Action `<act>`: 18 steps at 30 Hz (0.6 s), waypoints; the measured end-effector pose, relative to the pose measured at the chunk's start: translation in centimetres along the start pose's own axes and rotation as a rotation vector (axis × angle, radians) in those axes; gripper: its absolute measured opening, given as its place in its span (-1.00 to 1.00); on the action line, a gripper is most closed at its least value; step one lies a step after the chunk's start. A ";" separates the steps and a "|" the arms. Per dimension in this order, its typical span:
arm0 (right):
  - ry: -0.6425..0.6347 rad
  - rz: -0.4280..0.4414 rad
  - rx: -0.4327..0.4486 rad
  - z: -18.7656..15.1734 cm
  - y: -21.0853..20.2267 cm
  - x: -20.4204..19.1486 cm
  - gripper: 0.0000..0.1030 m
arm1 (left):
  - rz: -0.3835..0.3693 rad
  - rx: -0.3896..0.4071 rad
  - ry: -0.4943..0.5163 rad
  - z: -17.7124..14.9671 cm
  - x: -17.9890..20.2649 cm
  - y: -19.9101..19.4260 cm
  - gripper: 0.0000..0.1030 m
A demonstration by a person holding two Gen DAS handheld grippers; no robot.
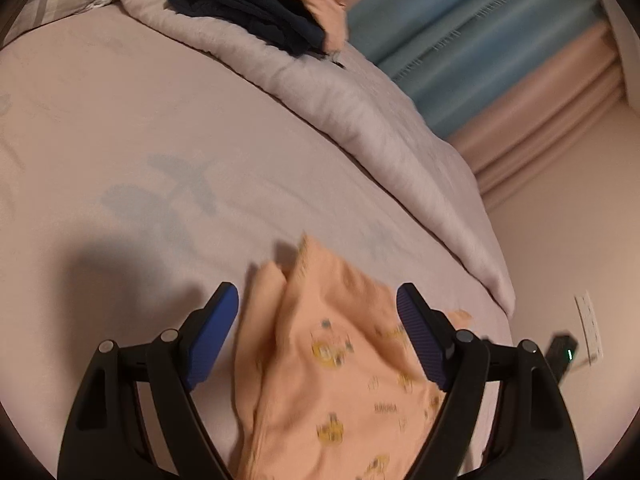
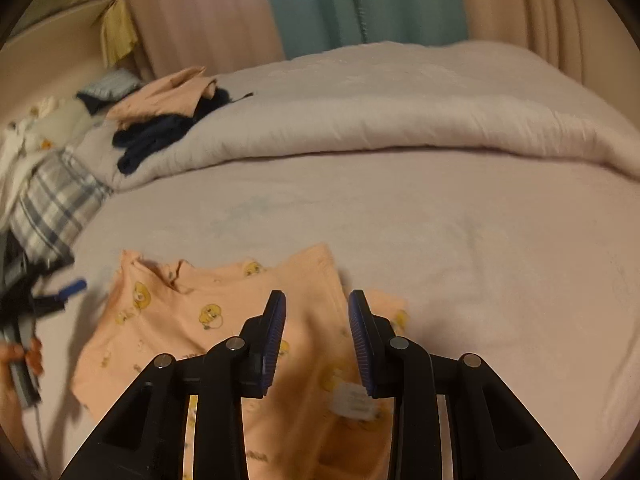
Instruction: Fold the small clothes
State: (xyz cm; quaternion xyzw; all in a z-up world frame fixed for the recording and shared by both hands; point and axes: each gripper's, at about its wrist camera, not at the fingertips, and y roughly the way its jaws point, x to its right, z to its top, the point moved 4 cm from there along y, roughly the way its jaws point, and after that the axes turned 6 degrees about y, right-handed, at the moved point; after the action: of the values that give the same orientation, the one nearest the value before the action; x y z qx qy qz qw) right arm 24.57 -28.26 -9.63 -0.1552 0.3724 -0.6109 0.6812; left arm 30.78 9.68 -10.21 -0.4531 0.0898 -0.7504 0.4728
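A small peach garment (image 2: 192, 320) with yellow duck prints lies on the pale pink bed sheet (image 2: 480, 260). It also shows in the left wrist view (image 1: 340, 364), partly folded over itself and blurred. My left gripper (image 1: 318, 300) is open, its blue pads wide apart above the garment, holding nothing. It appears at the left edge of the right wrist view (image 2: 68, 290). My right gripper (image 2: 316, 308) is open with a narrower gap, above the garment's right part near a white label (image 2: 354, 400).
A folded grey duvet (image 2: 400, 112) runs along the far side of the bed. On it lie dark navy clothes (image 2: 152, 136) and another peach garment (image 2: 168, 92). A plaid pillow (image 2: 56, 208) is at the left. Curtains (image 2: 360, 0) hang behind. A wall socket (image 1: 590, 326) is at the right.
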 end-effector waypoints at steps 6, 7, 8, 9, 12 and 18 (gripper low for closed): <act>0.037 0.008 -0.060 0.8 1.8 1.6 -0.30 | -0.080 -0.046 0.070 -2.1 2.0 0.7 0.58; 0.036 0.009 -0.077 0.8 2.3 1.5 -0.29 | -0.090 -0.056 0.072 -2.2 2.4 1.1 0.58; 0.035 0.002 -0.099 0.8 3.0 1.4 -0.29 | -0.095 -0.060 0.071 -2.4 2.5 1.4 0.58; 0.036 -0.008 -0.111 0.8 3.6 1.4 -0.29 | -0.102 -0.068 0.073 -2.7 2.7 1.8 0.58; 0.029 -0.011 -0.157 0.5 5.3 1.0 -0.29 | -0.094 -0.106 0.086 -3.5 3.0 3.3 0.58; -0.070 -0.015 -0.156 -0.5 5.7 -0.9 -0.89 | -0.038 -0.158 0.071 -4.6 1.5 5.1 0.57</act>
State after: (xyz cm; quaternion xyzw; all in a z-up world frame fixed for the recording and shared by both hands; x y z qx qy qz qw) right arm 28.36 -26.13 -13.51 -0.2317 0.3938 -0.5795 0.6749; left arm 30.28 4.35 -14.82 -0.4635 0.1568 -0.7655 0.4178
